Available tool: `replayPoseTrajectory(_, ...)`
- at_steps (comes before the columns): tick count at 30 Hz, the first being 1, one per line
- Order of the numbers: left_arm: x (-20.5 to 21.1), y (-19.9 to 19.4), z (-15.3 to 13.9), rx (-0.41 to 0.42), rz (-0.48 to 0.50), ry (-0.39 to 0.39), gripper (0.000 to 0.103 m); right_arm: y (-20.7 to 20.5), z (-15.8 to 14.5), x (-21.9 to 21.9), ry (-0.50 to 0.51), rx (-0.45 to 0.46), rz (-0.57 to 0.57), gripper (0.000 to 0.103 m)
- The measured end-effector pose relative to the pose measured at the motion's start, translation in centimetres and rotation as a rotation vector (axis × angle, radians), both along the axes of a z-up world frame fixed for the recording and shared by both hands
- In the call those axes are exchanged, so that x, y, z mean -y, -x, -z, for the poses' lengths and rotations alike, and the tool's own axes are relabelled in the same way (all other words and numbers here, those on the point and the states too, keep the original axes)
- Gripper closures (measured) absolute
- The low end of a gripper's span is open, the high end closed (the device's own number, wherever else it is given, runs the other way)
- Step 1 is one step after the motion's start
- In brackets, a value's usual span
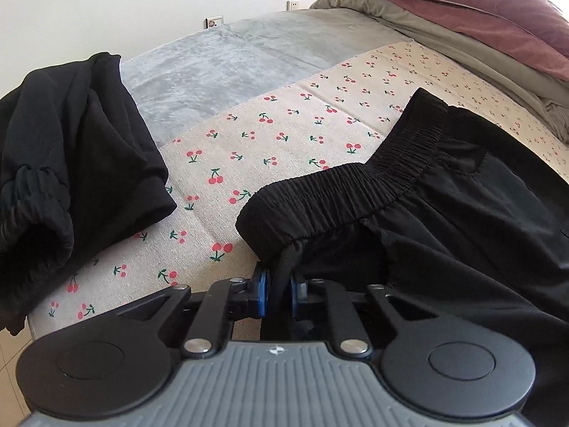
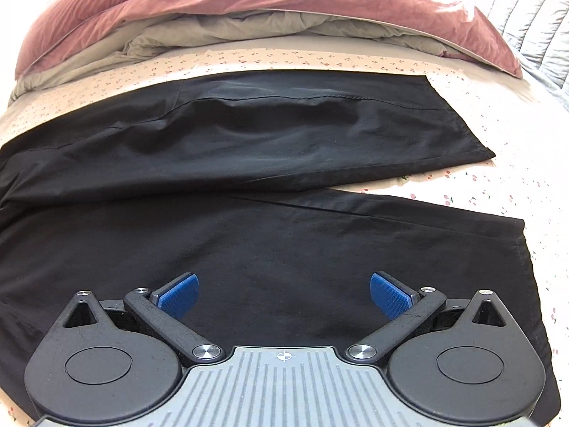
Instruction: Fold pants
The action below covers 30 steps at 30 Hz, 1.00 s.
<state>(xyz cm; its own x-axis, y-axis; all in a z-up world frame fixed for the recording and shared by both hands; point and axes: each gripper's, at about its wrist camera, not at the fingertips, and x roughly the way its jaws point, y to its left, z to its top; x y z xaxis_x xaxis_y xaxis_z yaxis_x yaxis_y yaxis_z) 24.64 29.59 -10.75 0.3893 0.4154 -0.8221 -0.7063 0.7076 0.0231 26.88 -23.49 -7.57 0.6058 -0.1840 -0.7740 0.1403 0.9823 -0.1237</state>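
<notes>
Black pants [image 2: 249,163] lie spread on a cherry-print sheet [image 1: 270,131], both legs pointing right in the right wrist view. The elastic waistband [image 1: 355,185] shows in the left wrist view. My left gripper [image 1: 281,297] is shut on the near corner of the waistband, black fabric pinched between its blue pads [image 1: 262,295]. My right gripper [image 2: 282,295] is open and empty, hovering over the near pant leg [image 2: 320,249], its blue pads [image 2: 177,299] spread wide apart.
A second black garment [image 1: 71,163] lies bunched at the left on the sheet. A grey blanket [image 1: 220,57] covers the bed behind. A rumpled pink and grey duvet [image 2: 249,10] is piled along the far side.
</notes>
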Motion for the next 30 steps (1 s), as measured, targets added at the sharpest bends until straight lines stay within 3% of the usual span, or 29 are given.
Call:
replayPoseTrajectory(4, -0.3, 0.8, -0.9, 0.024, -0.021, 0.025, 0.066, 0.1, 0.2, -0.1, 0.016, -0.005, 0.007, 0.000)
replayPoseTrajectory(6, -0.4, 1.2, -1.6, 0.047, -0.030, 0.027, 0.048, 0.1, 0.2, 0.1, 0.021, -0.003, 0.013, 0.000)
replayPoseTrajectory(7, -0.4, 1.5, -2.0, 0.064, -0.044, 0.021, 0.044, 0.2, 0.1, 0.2, 0.019, -0.001, 0.017, 0.000)
replayPoseTrajectory(11, -0.6, 2.5, -3.8, 0.123, -0.122, -0.022, 0.041, 0.2, -0.2, 0.9, -0.001, 0.011, 0.040, 0.000)
replayPoseTrajectory(16, -0.3, 1.7, -5.8, 0.166, -0.080, 0.003, 0.040, 0.0, -0.6, 1.2, -0.007, 0.025, 0.044, 0.000)
replayPoseTrajectory(22, -0.1, -0.4, -7.6, 0.169, -0.034, -0.056, 0.021, -0.3, -0.8, 2.6, -0.044, 0.025, 0.086, 0.000)
replayPoseTrajectory(26, 1.0, -3.1, -7.6, 0.161, 0.093, -0.093, 0.009, -0.9, -0.9, 3.4, -0.066, 0.025, 0.114, 0.000)
replayPoseTrajectory(30, 3.4, -7.8, -6.2, 0.113, 0.316, -0.075, 0.002, -1.5, -1.0, 3.4, -0.071, 0.028, 0.102, 0.000)
